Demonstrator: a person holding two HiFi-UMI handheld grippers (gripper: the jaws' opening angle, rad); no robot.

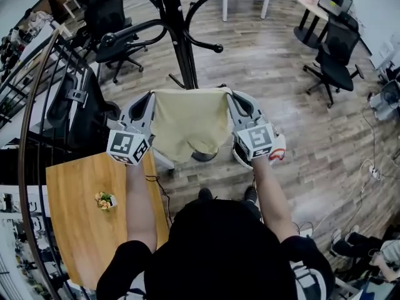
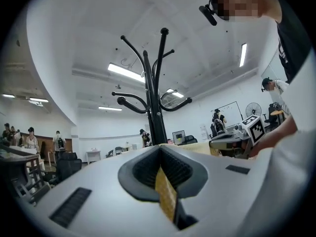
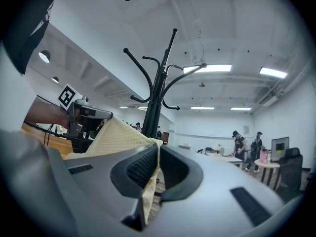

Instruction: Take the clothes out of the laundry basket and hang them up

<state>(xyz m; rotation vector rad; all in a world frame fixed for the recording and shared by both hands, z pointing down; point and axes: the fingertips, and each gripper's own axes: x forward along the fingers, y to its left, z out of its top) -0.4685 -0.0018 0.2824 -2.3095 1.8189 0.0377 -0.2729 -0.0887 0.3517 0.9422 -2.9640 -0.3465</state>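
Two clamped grips on yellow cloth (image 1: 187,124) — left gripper (image 1: 152,95), right gripper (image 1: 230,95) — wooden table (image 1: 75,199), head view only.

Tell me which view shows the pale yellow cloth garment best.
The head view: the whole pale yellow cloth garment hangs stretched between the left gripper and right gripper, both shut on its top corners. The left gripper view shows only a pinched strip; the right gripper view shows a pinched corner and some top edge.

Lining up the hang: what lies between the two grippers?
The yellow cloth, spread from the left gripper to the right gripper, each shut on a top corner; the head view shows it.
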